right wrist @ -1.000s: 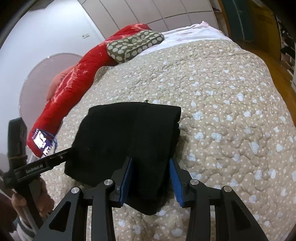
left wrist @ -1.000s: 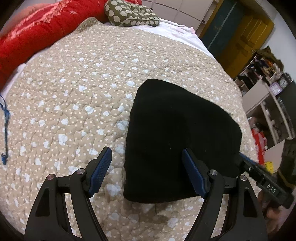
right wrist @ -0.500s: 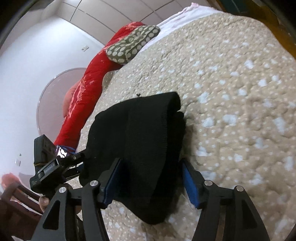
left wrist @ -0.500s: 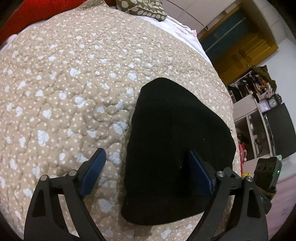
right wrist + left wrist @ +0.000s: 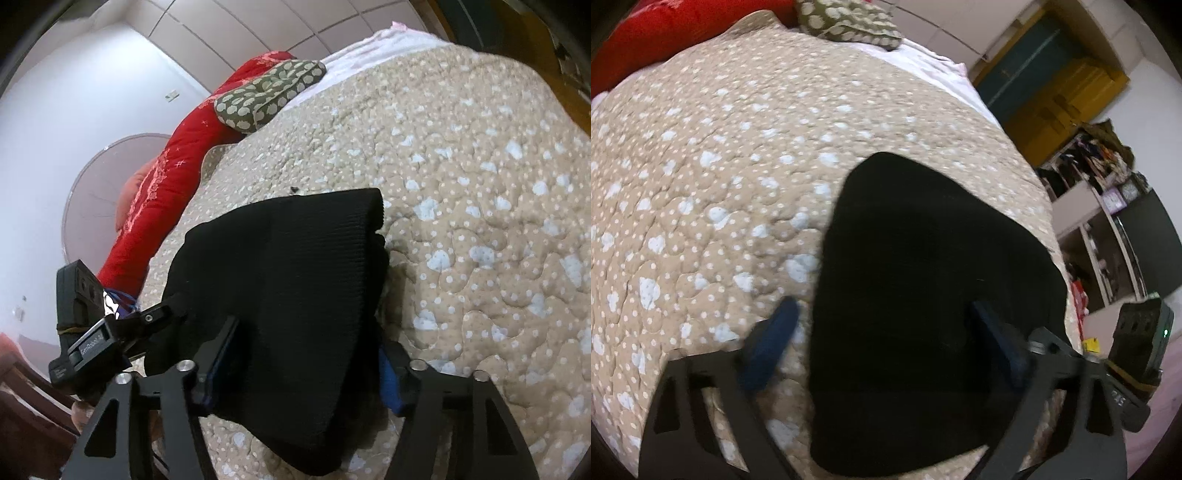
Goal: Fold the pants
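Note:
The black pants (image 5: pixel 923 295) lie folded into a compact stack on the beige quilt (image 5: pixel 720 166). My left gripper (image 5: pixel 886 347) is open, its blue-padded fingers wide apart over the stack's near left part, holding nothing. In the right wrist view the pants (image 5: pixel 288 280) show several layers at their right edge. My right gripper (image 5: pixel 303 354) is open, its fingers straddling the near end of the stack. The left gripper's body (image 5: pixel 110 332) shows at the stack's left edge.
A red blanket (image 5: pixel 166 177) and a green spotted pillow (image 5: pixel 266 92) lie at the head of the bed. Shelves with clutter (image 5: pixel 1100 192) and a yellow and teal cabinet (image 5: pixel 1052 85) stand beyond the bed's right side. The bed edge is close below both grippers.
My right gripper has opened wider and released the pants' near end. Both cameras have tilted and shifted slightly. The folded stack has stayed in place.

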A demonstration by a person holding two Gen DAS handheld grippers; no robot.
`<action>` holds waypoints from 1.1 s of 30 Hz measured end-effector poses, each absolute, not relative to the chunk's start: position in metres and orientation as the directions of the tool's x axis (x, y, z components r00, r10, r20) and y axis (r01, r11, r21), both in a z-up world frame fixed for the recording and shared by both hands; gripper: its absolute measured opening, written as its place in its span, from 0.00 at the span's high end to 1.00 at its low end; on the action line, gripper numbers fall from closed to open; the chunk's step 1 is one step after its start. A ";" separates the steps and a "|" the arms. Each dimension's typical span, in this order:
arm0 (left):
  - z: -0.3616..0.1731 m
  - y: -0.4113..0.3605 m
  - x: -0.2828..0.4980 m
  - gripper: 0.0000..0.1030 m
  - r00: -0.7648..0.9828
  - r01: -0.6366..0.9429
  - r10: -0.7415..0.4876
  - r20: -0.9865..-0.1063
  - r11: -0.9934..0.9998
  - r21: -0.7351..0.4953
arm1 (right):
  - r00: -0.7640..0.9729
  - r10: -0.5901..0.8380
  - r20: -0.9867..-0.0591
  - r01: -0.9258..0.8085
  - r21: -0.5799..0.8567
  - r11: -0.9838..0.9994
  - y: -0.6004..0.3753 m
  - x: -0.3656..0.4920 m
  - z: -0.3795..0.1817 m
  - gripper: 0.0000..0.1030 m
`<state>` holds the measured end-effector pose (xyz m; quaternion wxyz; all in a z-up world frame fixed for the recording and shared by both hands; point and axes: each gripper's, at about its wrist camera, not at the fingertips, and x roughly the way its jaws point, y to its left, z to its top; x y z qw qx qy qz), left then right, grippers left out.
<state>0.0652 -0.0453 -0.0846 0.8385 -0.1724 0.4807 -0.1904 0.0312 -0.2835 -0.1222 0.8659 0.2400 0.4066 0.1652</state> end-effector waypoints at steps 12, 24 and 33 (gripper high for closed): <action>-0.039 -0.031 0.100 0.38 0.544 0.158 -0.456 -0.705 0.880 -0.448 | 0.684 0.450 -0.573 -0.216 0.431 0.876 -0.259 0.066 -0.065 0.58; -0.078 -0.014 0.156 0.34 0.477 0.053 -0.399 -0.783 0.902 -0.428 | 0.598 0.417 -0.684 -0.139 0.424 0.895 -0.256 0.152 -0.102 0.48; -0.049 -0.030 0.156 0.34 0.566 0.060 -0.237 -0.790 0.967 -0.247 | 0.681 0.406 -0.609 -0.220 0.359 0.907 -0.251 0.137 -0.045 0.55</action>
